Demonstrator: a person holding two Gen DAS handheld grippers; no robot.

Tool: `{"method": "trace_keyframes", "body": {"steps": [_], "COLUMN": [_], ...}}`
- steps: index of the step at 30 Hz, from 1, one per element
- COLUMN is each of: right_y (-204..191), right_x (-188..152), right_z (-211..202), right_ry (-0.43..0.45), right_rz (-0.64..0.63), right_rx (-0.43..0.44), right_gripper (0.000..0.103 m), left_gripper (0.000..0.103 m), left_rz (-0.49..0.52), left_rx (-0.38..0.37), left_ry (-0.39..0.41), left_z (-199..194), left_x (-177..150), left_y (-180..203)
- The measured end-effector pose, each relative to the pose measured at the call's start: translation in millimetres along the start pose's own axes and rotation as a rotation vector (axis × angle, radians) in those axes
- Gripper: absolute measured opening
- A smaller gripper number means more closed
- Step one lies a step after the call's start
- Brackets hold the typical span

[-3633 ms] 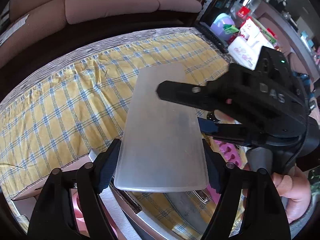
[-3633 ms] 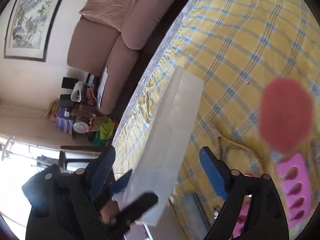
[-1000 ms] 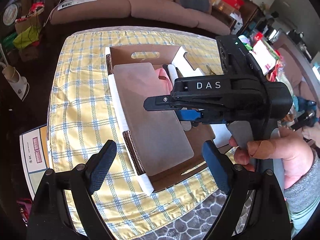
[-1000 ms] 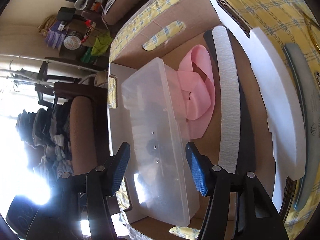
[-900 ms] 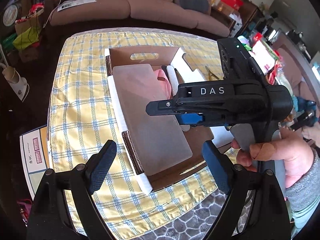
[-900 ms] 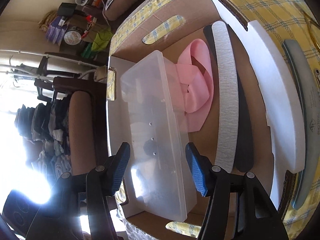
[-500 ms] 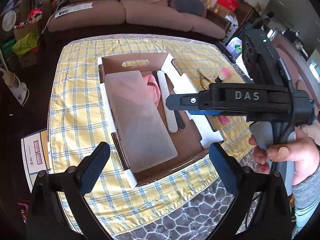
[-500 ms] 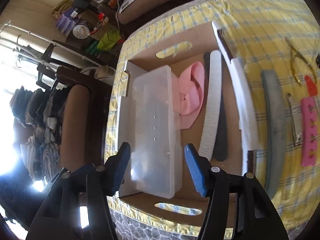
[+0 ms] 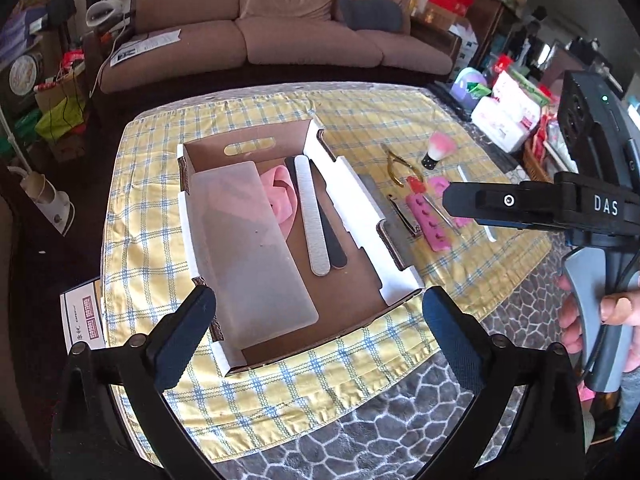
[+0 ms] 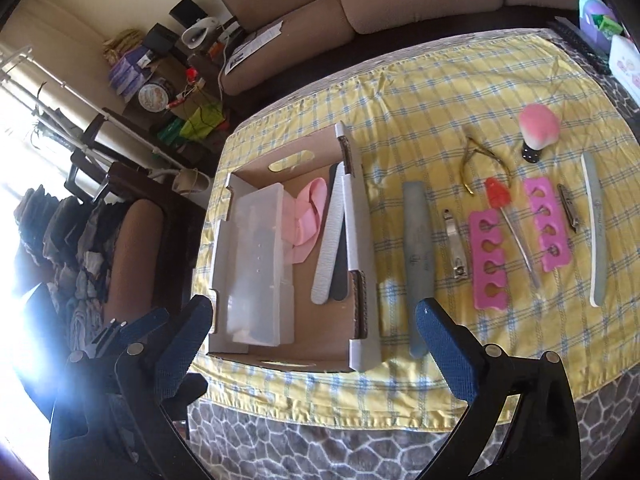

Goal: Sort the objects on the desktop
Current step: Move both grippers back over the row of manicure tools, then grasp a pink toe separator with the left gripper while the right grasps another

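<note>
A clear plastic case (image 9: pixel 248 248) lies flat in the left half of the cardboard box (image 9: pixel 360 216), free of both grippers. Beside it in the box are a pink band (image 9: pixel 280 196) and two nail files (image 9: pixel 316 220). My left gripper (image 9: pixel 320 332) hangs wide open above the box's near edge, with nothing between its fingers. My right gripper (image 10: pixel 314 340) is also above the near edge; its jaws are opening and hold nothing. In the left wrist view the right gripper (image 9: pixel 460 204) shows side-on over the cloth at the right, held by a hand (image 9: pixel 616 312).
Right of the box, on the yellow checked cloth (image 10: pixel 440 92), lie a grey file (image 10: pixel 418 264), nail clippers (image 10: pixel 456 248), two pink toe separators (image 10: pixel 488 256), a red-tipped tool (image 10: pixel 508 216), a cuticle nipper (image 10: pixel 476 164), a pink brush (image 10: pixel 536 128) and a white file (image 10: pixel 598 224). A sofa (image 9: pixel 280 40) stands behind.
Both grippers let go of the clear case, which now rests in the box. Both have pulled back and up, and the right gripper's jaws have spread wider.
</note>
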State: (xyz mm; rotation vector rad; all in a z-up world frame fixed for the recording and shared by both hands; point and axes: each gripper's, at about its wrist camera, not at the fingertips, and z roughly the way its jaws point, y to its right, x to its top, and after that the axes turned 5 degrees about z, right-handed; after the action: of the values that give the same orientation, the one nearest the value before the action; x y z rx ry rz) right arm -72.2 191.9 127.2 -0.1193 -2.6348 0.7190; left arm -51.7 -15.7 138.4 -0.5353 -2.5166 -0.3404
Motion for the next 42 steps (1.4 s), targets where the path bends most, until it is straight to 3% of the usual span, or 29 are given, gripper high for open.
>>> {"method": "trace_keyframes", "body": {"steps": [12,16,22,29,31,32,33,35,36,42], "right_y": [38,55,96,155,166,171,175,185,188,196], "right_x": [-16,-12,-2,0,-2,-2,-2,0,0,1], "right_z": [-36,-51,-81,-95,-94,-93,-91,-85,-81,-43], "right_ry": [0.053,0.075,0.139,0.187,0.196,0.196,0.195,0.193,0.191,0.177], "right_rz": [-0.018,-0.014,0.007,0.094,0.089,0.085,0.082,0.075,0.072,0.013], "right_rx": [-0.078,-0.11,-0.175,-0.19,-0.204,-0.212,-0.215,-0.227,-0.232,-0.25], "right_gripper": [0.103,0.103,0.103,0.102,0.098,0.088,0.077,0.065,0.062,0.058], "left_gripper": [0.103,0.103,0.103,0.103,0.103,0.101,0.093,0.078,0.072,0.071], "left_rz": [0.026,0.035,0.094,0.085,0.09,0.093,0.099,0.111,0.114,0.111], "left_rx": [0.008,-0.021,-0.045,-0.07,-0.094,-0.098,-0.097,-0.077,-0.071,-0.036], "left_ry": [-0.002,-0.007,-0.016,-0.046,-0.044,-0.041,-0.044,-0.059,-0.069,-0.101], "left_z": [1,8,26,67,79,84,89,103,110,144], "left_x": [7,18,38,54,54,54,54,53,52,47], "left_y": [34,51,89,120,129,133,137,146,150,162]}}
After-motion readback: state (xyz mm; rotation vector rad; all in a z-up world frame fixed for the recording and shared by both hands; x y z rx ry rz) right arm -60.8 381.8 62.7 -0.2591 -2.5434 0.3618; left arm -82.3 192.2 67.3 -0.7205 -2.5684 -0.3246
